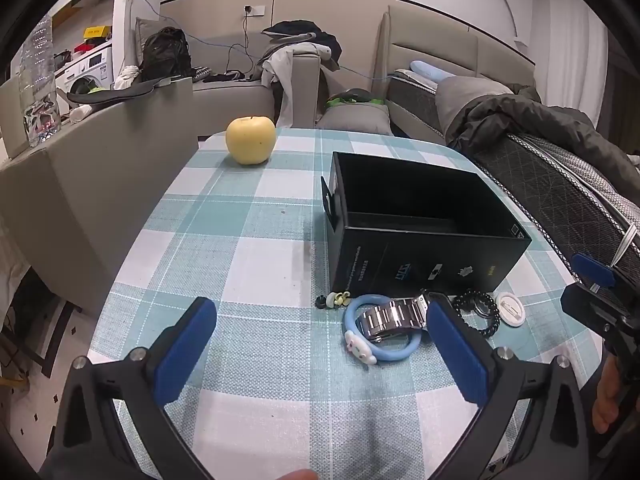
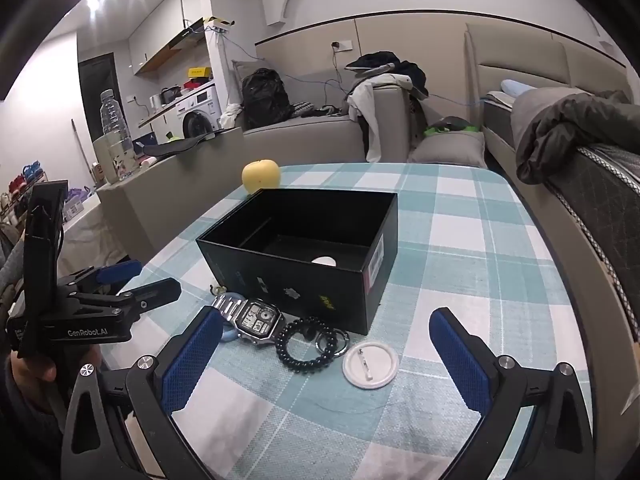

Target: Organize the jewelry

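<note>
An open black box (image 1: 420,228) (image 2: 304,256) stands on the checked tablecloth; in the right wrist view something white lies inside it. In front of it lie a steel watch (image 1: 394,316) (image 2: 256,318), a light blue band with a white charm (image 1: 362,346), a black bead bracelet (image 1: 478,310) (image 2: 306,346), a metal ring (image 2: 332,342), a white round badge (image 1: 510,308) (image 2: 370,366) and a small charm (image 1: 334,300). My left gripper (image 1: 320,344) is open, just left of and short of the pile. My right gripper (image 2: 326,360) is open, with the bracelet and badge between its fingers.
A yellow apple (image 1: 251,140) (image 2: 261,175) sits at the table's far edge. A grey sofa (image 1: 80,168) borders the left side and a bed with a dark jacket (image 1: 532,120) the right. The left gripper also shows at the left of the right wrist view (image 2: 132,284).
</note>
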Action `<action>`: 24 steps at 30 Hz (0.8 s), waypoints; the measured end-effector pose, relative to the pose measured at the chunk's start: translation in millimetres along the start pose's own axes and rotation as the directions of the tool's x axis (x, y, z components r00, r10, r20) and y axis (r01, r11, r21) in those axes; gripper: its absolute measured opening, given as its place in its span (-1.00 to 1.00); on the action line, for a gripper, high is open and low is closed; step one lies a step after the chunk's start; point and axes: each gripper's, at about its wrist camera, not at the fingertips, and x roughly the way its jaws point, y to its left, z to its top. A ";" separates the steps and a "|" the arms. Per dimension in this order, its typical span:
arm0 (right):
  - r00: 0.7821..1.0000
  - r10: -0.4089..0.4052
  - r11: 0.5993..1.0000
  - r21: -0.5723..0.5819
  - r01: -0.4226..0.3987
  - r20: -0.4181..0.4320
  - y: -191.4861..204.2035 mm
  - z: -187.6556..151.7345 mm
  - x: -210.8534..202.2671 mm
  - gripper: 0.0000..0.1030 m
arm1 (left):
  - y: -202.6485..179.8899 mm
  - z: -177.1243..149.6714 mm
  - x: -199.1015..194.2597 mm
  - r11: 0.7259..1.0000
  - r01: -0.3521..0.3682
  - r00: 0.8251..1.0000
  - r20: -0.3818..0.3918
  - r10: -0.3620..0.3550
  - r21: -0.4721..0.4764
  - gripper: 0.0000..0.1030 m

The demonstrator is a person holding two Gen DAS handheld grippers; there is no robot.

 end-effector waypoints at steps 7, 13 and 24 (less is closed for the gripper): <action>1.000 0.004 1.000 0.016 -0.004 -0.007 -1.0 0.0 2.2 1.00 | 0.6 0.5 2.1 1.000 -0.003 1.000 -0.004 0.003 -0.002 0.98; 1.000 0.001 1.000 0.014 -0.001 -0.009 -1.1 0.3 3.9 1.00 | 2.6 1.0 3.8 1.000 -0.002 1.000 0.001 0.002 -0.005 0.98; 0.999 -0.021 1.000 0.008 0.021 -0.035 -0.5 -1.9 9.6 1.00 | 5.7 1.5 2.3 1.000 0.002 1.000 0.004 -0.002 -0.009 0.98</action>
